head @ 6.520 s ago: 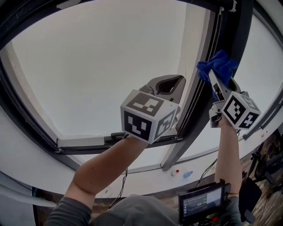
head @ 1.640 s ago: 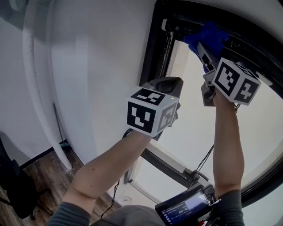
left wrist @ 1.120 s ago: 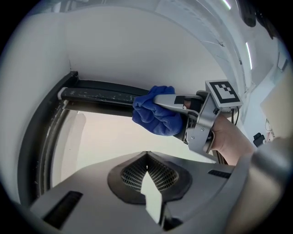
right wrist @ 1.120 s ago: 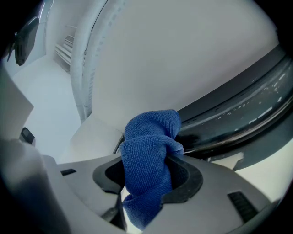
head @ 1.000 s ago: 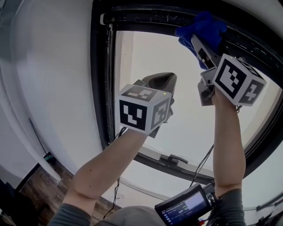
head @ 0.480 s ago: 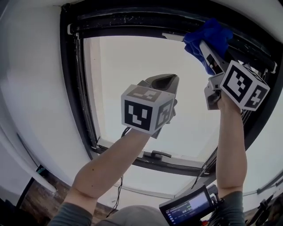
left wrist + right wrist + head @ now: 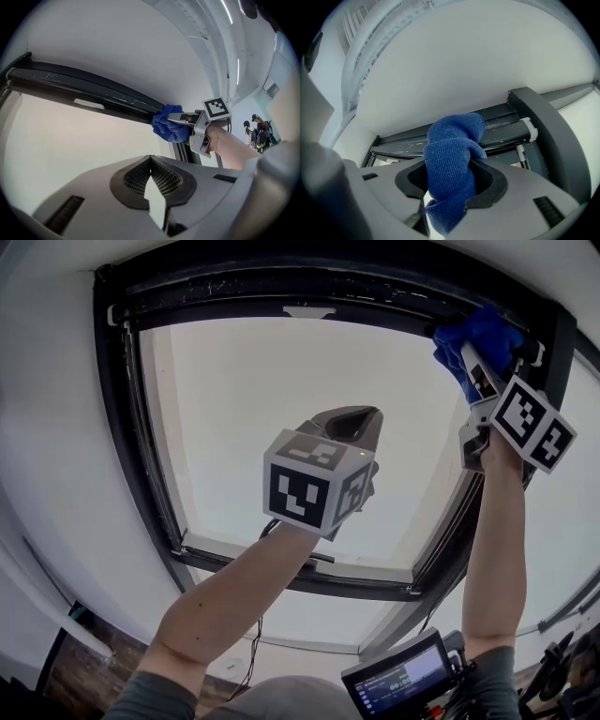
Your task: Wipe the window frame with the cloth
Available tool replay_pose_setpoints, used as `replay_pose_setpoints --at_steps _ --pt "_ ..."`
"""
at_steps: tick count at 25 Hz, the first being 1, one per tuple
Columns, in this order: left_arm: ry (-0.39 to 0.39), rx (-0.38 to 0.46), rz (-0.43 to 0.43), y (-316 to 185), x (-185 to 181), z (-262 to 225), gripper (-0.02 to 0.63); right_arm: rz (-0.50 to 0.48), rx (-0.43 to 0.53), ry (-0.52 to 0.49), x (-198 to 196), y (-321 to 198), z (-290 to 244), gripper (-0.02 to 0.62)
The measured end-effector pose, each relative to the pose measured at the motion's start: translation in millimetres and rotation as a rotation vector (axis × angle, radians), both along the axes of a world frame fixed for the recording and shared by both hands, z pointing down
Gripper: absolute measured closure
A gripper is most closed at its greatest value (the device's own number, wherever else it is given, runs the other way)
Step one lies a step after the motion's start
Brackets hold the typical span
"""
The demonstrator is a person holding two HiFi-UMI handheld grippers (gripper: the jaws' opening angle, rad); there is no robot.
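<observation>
- Right hand-held gripper (image 7: 472, 367), upper right of the head view: jaws clamped on the blue cloth (image 7: 480, 336).
- Cloth is bunched, with its free end up against the top bar of the black window frame (image 7: 281, 282), close to the frame's right corner.
- Left hand-held gripper (image 7: 349, 420), centre of the head view: jaws closed tip to tip with nothing between them. It is held in front of the pane (image 7: 281, 390), apart from the frame.

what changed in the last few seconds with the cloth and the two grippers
The right gripper carried the blue cloth from the upright bar of the window frame to its top bar, then slid it rightward into the top right corner. Unchanged: the right gripper stays shut on the cloth; the left gripper stays shut, empty, held before the glass.
</observation>
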State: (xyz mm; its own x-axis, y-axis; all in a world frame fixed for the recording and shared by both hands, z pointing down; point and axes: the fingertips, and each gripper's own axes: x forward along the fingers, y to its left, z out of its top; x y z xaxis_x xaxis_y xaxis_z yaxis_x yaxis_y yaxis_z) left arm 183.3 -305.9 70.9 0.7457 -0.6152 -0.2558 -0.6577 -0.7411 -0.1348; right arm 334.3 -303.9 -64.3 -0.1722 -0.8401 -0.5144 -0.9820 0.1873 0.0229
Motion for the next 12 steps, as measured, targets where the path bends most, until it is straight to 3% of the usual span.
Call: replay_pose_setpoints --at_steps 12 --pt "0.005 -0.027 0.081 21.7 74.6 15.2 0.6 0.16 -0.039 -0.088 124.1 14.2 20.2 0.394"
